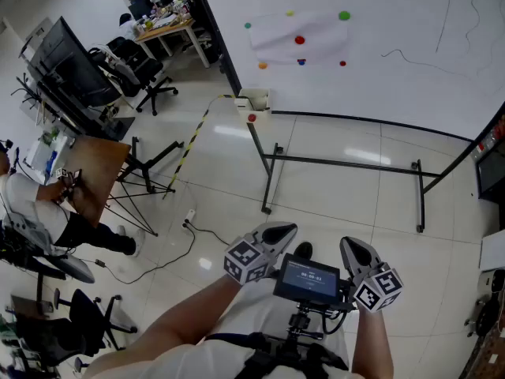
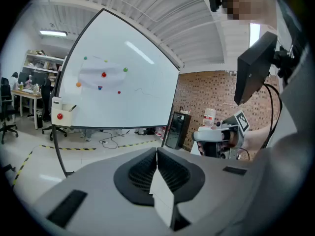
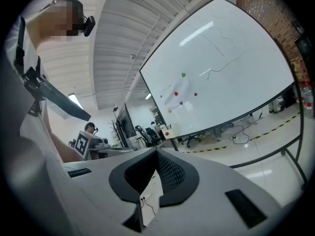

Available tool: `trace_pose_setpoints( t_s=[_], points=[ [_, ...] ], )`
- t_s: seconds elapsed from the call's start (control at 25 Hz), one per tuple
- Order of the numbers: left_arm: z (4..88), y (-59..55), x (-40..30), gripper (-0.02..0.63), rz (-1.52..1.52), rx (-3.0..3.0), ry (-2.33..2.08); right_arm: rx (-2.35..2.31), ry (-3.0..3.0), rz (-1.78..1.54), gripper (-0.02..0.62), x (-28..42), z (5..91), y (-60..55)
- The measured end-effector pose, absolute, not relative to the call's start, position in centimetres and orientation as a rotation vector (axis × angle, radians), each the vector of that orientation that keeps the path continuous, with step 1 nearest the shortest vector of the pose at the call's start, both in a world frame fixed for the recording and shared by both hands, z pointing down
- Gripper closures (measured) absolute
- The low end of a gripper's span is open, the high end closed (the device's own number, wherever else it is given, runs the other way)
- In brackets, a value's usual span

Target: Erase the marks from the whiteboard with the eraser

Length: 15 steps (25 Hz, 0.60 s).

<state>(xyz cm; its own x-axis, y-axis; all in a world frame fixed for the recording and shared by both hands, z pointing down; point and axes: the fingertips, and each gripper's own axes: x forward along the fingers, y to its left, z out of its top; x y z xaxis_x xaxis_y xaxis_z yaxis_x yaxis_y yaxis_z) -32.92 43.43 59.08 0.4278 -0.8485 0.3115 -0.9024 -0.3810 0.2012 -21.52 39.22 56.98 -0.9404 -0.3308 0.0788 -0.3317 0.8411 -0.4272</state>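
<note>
The whiteboard [image 1: 379, 46] stands on a black frame ahead of me, well out of reach. Thin black pen lines [image 1: 442, 30] run across its right part, and coloured magnets hold a pale sheet [image 1: 298, 34] at its left. A white box with a red dot [image 1: 254, 103] hangs at its lower left corner; I cannot make out an eraser. My left gripper [image 1: 280, 229] and right gripper [image 1: 353, 247] are held close to my body, both shut and empty. The left gripper view shows the left gripper [image 2: 157, 151] facing the board [image 2: 118, 90]. The right gripper [image 3: 157, 151] faces it too.
A seated person [image 1: 31, 204] and a tilted wooden panel on a stand [image 1: 99, 172] are at the left, with office chairs [image 1: 150, 73] and a large dark screen [image 1: 67, 65] beyond. Yellow-black tape [image 1: 193, 136] and a cable [image 1: 170, 255] cross the floor. A dark cabinet [image 1: 489, 164] stands right.
</note>
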Motion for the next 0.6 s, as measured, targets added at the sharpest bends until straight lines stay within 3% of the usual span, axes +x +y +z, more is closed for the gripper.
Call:
trace_pose_setpoints(
  t_s=[0.6],
  points=[
    [60.3,41.6,-35.6,0.584,0.233,2.282,-1.482,0.6,-2.964,0.721,0.588,-22.5,56.6,36.2]
  ],
)
